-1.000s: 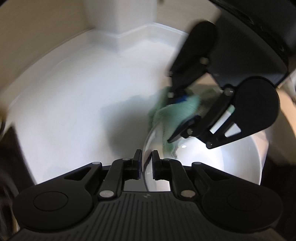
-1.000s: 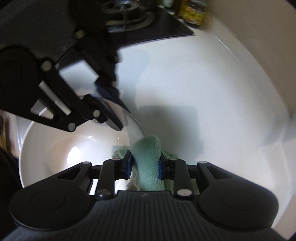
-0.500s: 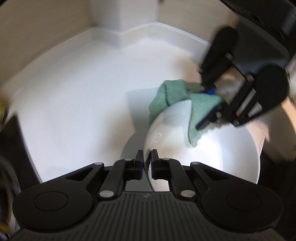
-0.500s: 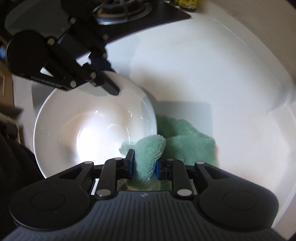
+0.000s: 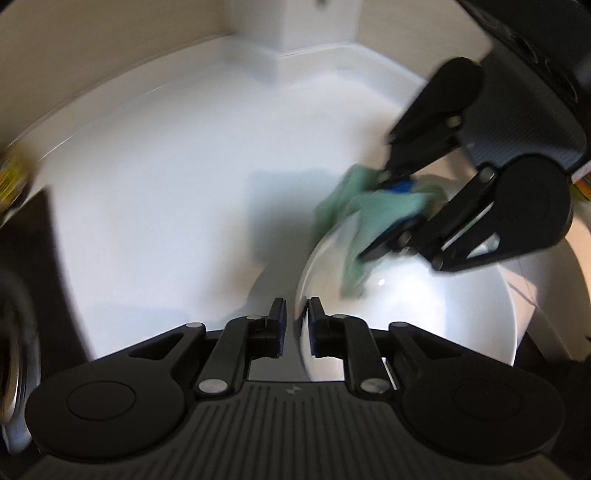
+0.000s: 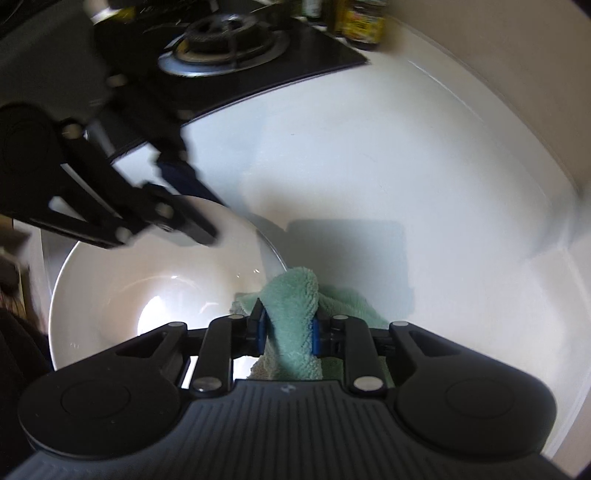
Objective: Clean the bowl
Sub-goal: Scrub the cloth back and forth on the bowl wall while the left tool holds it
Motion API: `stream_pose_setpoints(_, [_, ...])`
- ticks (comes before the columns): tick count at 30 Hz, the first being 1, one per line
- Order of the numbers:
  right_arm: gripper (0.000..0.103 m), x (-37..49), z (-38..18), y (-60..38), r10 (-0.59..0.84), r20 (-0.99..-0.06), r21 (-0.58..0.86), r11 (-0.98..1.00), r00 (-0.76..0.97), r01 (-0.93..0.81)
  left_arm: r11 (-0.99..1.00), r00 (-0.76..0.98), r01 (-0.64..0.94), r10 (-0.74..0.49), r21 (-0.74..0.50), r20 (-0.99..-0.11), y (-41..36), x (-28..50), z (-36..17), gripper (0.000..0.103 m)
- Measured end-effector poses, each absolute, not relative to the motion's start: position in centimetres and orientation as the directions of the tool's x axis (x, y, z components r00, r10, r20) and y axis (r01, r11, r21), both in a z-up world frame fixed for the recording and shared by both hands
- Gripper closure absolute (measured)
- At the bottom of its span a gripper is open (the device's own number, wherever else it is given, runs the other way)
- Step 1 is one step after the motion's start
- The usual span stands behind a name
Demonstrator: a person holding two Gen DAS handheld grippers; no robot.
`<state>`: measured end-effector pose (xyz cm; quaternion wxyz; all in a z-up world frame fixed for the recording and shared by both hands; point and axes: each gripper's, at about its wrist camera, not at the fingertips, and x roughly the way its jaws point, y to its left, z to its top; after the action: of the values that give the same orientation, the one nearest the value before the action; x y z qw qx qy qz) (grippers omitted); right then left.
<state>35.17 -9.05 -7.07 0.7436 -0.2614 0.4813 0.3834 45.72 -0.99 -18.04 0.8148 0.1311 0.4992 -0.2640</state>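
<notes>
A white bowl (image 5: 424,314) (image 6: 147,280) rests on the white counter. Its near rim stands between the jaws of my left gripper (image 5: 297,325) (image 6: 205,218). Those jaws are opening, and a gap shows beside the rim. My right gripper (image 6: 288,328) (image 5: 384,212) is shut on a green terry cloth (image 6: 295,302) (image 5: 354,254), with its jaws still closing. The cloth drapes over the bowl's far rim, partly inside the bowl and partly on the counter. Much of this part of the left wrist view is blurred.
A black gas hob (image 6: 225,55) with a burner lies beyond the bowl, and jars (image 6: 362,22) stand behind it. The white counter (image 6: 406,147) runs to a raised back edge and a wall corner (image 5: 288,29). The hob's dark edge (image 5: 29,240) shows at the far left.
My left jaws, tight on the bowl rim half a second ago, now stand apart around it. The right gripper has shifted along the rim with the cloth.
</notes>
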Motion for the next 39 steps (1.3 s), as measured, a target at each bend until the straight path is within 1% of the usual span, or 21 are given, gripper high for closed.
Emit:
stream_pose_setpoints(3, [0.085,34.0,-7.0,-9.6,0.313,-0.912,-0.032,0.59,0.265,-0.807,0.824,0.37,0.564,-0.315,-0.058,-0.874,-1.1,46.2,-18.5,0.083])
stream_pose_setpoints(4, [0.085,33.7,-7.1,-9.7,0.309,-0.913,-0.038,0.585,0.266,-0.81,0.817,0.369,0.574,-0.323,-0.06,-0.872,-1.1,46.5,-18.6,0.087])
stream_pose_setpoints(5, [0.086,33.6,-7.1,-9.9,0.306,-0.919,-0.034,0.568,0.249,-0.823,0.799,0.368,0.6,-0.328,-0.047,-0.87,-1.4,46.7,-18.5,0.09])
stream_pose_setpoints(9, [0.084,33.6,-7.1,-10.5,0.284,-0.948,0.016,0.489,0.142,-0.872,0.703,0.354,0.711,-0.335,0.019,-0.873,-2.5,47.1,-18.3,0.095])
stream_pose_setpoints(11, [0.084,33.6,-6.9,-10.2,0.253,-0.956,-0.014,0.467,0.149,-0.884,0.638,0.342,0.768,-0.335,0.056,-0.878,-3.3,47.5,-18.3,0.095])
stream_pose_setpoints(14, [0.085,34.4,-6.8,-9.1,0.234,-0.953,-0.069,0.454,0.194,-0.888,0.595,0.313,0.803,-0.357,0.045,-0.88,-3.8,47.2,-17.8,0.096])
stream_pose_setpoints(16, [0.084,34.8,-6.6,-8.0,0.256,-0.943,-0.082,0.442,0.213,-0.893,0.589,0.308,0.807,-0.37,0.035,-0.876,-4.1,47.2,-17.7,0.094])
stream_pose_setpoints(17, [0.082,35.0,-6.6,-7.4,0.264,-0.939,-0.089,0.435,0.222,-0.896,0.6,0.313,0.799,-0.371,0.032,-0.874,-4.1,47.2,-17.6,0.093])
stream_pose_setpoints(19, [0.082,35.0,-6.8,-6.8,0.265,-0.935,-0.105,0.424,0.234,-0.9,0.649,0.33,0.761,-0.369,0.013,-0.869,-3.5,47.1,-17.5,0.091])
stream_pose_setpoints(23, [0.083,35.4,-6.8,-8.2,0.312,-0.923,-0.044,0.495,0.224,-0.868,0.763,0.353,0.645,-0.339,-0.035,-0.872,-1.4,45.8,-17.1,0.087])
stream_pose_setpoints(25, [0.084,35.2,-6.9,-9.1,0.321,-0.916,-0.03,0.541,0.24,-0.841,0.792,0.37,0.609,-0.334,-0.045,-0.867,-0.1,44.3,-16.8,0.086])
stream_pose_setpoints(28, [0.086,34.6,-7.0,-10.3,0.336,-0.908,-0.004,0.587,0.248,-0.809,0.799,0.375,0.598,-0.354,-0.068,-0.857,0.9,43.3,-16.7,0.086])
stream_pose_setpoints(29, [0.086,34.3,-7.0,-10.7,0.34,-0.908,0.006,0.594,0.245,-0.804,0.793,0.373,0.606,-0.36,-0.07,-0.855,1.0,43.1,-16.7,0.088])
stream_pose_setpoints(30, [0.087,33.9,-7.2,-11.0,0.34,-0.912,0.015,0.587,0.229,-0.809,0.781,0.364,0.62,-0.369,-0.073,-0.856,1.0,43.2,-16.6,0.096])
stream_pose_setpoints(32, [0.087,33.6,-7.3,-11.3,0.338,-0.923,0.039,0.559,0.184,-0.828,0.756,0.348,0.651,-0.38,-0.071,-0.857,0.8,43.3,-16.4,0.096])
stream_pose_setpoints(35, [0.086,33.3,-6.9,-11.7,0.32,-0.94,0.067,0.513,0.119,-0.856,0.684,0.326,0.729,-0.388,-0.032,-0.862,-0.2,43.4,-16.2,0.098])
stream_pose_setpoints(39, [0.086,34.1,-6.8,-10.9,0.266,-0.956,0.014,0.456,0.121,-0.89,0.609,0.309,0.793,-0.377,0.017,-0.873,-0.3,42.1,-14.8,0.098])
